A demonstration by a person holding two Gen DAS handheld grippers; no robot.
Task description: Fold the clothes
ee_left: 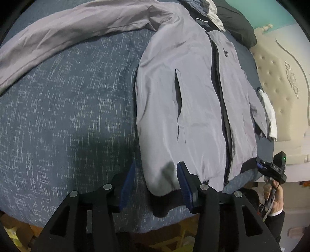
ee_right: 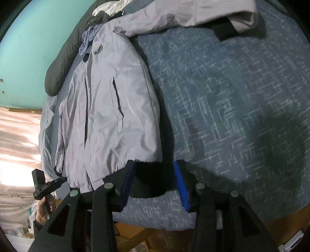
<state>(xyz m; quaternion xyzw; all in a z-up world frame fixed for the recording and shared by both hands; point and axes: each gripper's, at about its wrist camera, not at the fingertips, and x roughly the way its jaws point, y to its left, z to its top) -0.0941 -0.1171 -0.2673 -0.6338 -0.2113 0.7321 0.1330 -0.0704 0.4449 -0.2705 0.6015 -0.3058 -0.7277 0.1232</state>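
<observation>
Currently the step in hand appears to be laying the garment out flat, judged from how it lies: the grey jacket (ee_left: 186, 100) rests face up on the blue patterned bedspread (ee_left: 67, 108), zip front uppermost, its black hem band (ee_left: 166, 201) at the near edge of the bed. The left gripper (ee_left: 155, 186) stands partly open astride one corner of that hem; the band lies between the blue pads (ee_left: 184, 186) but the pads do not press on it. The right gripper (ee_right: 154, 184) is likewise partly open, its blue pads (ee_right: 180, 184) either side of a hem corner, nothing clamped. Which hand works which corner is best read from the far gripper visible at the edge of each view. One sleeve (ee_left: 77, 33) runs out sideways well away from the body, ending in a black cuff (ee_right: 224, 29). The next move probably calls for taking that sleeve and bringing it across the chest, then folding the body; this needs a fresh grip near the cuff or shoulder seam, since the fabric is thin and slippery-looking and may slide. Obstructions: a dark pillow (ee_left: 238, 29) and a heap of other clothes (ee_right: 100, 15) lie just beyond the collar, limiting room upward. A padded cream headboard (ee_left: 281, 81) bounds one side. The open bedspread beside the jacket offers working space.
</observation>
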